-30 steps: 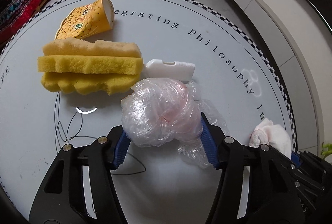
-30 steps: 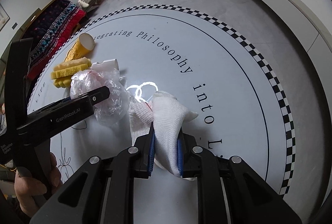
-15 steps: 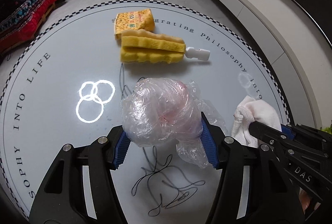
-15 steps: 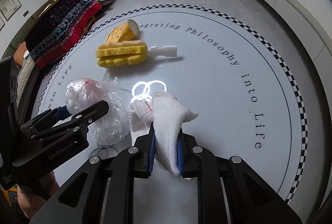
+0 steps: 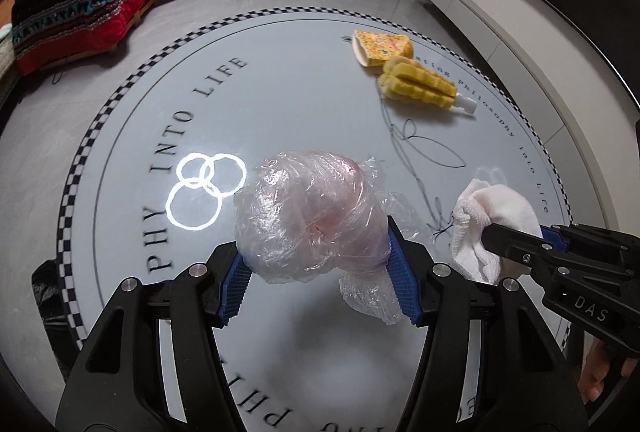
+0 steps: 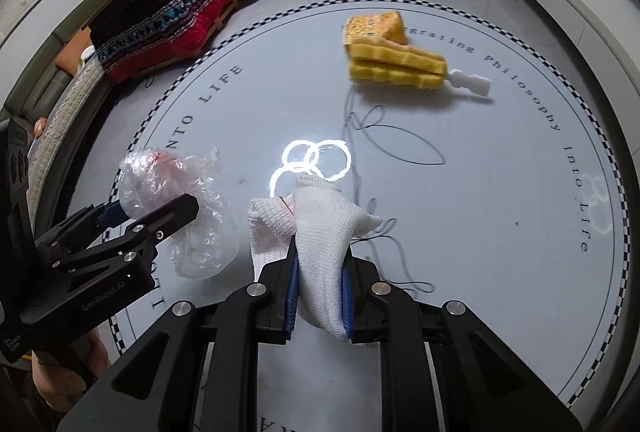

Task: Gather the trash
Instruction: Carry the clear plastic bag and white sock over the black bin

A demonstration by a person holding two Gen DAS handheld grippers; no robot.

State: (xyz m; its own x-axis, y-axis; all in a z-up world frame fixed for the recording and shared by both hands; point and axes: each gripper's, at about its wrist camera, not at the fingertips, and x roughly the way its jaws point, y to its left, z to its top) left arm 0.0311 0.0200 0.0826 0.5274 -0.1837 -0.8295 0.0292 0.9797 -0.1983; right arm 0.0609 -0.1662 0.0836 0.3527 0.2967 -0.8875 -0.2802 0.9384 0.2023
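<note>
Here, the left claw (image 5: 318, 272) is pointing steeply down over the round counter (image 5: 320, 104), its blue pads (image 5: 402, 288) pressing on either side of a crumpled clear bag (image 5: 308, 216), which is bulging up and forward between them, clear of the counter. Just beside it, the right claw (image 6: 318, 296) is likewise tilting down, its jaws nearly together and clenching a white sock (image 6: 320, 244); the sock's cuff is folding over to the left of the pads. In the left view the right claw is reaching in from the right edge with the sock (image 5: 492, 216) at its tip, and a bit of the person's hand (image 5: 600, 372) is showing under it. In the right view the left claw (image 6: 148, 216) is coming in from the lower left, gripping the bag (image 6: 176, 208). Far across the counter, a yellow sponge (image 6: 394, 66) with a white handle is lying against a yellow cup (image 6: 374, 26) on its side, well apart from both claws.
</note>
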